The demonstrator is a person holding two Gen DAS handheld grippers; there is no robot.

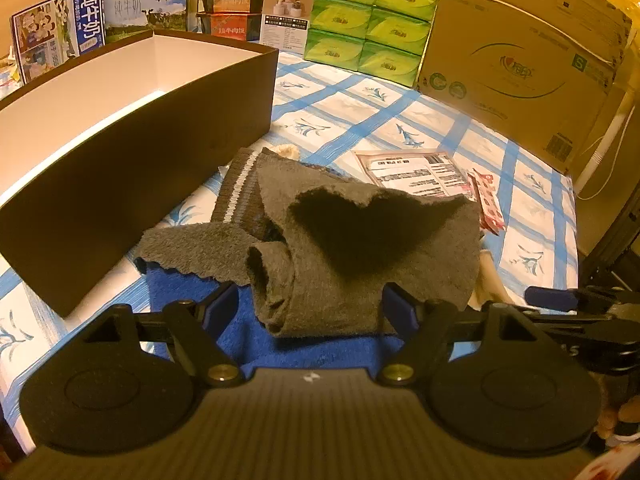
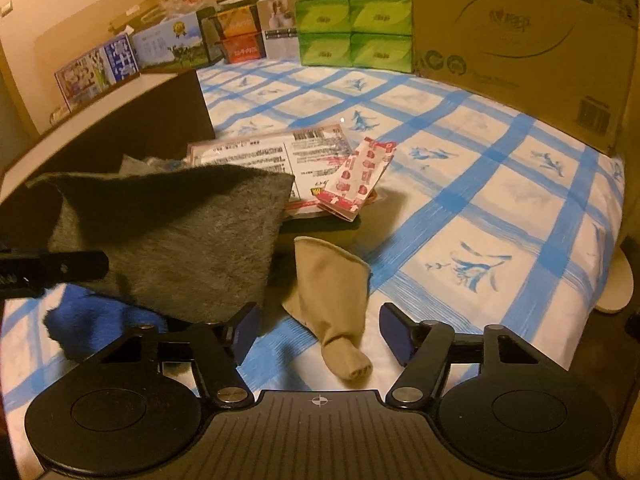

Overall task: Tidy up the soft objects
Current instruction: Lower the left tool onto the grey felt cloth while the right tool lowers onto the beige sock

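Note:
A grey fuzzy cloth [image 1: 340, 248] lies crumpled over a blue towel [image 1: 188, 292] on the checked bedsheet, with a striped brown knit piece [image 1: 240, 184] behind it. My left gripper [image 1: 310, 312] is open, its jaws either side of the cloth's near end. In the right wrist view the grey cloth [image 2: 180, 236] and blue towel [image 2: 100, 320] sit at left. A beige sock [image 2: 332, 296] lies between the jaws of my open right gripper [image 2: 320, 332]. An open dark box with a white inside [image 1: 132, 152] stands to the left.
A flat printed packet [image 2: 276, 156] and a red-white sachet [image 2: 360, 176] lie behind the sock. Green tissue packs [image 1: 368, 20], a large cardboard carton [image 1: 520, 52] and milk cartons [image 1: 60, 36] line the back. My left gripper's finger [image 2: 52, 264] shows in the right wrist view.

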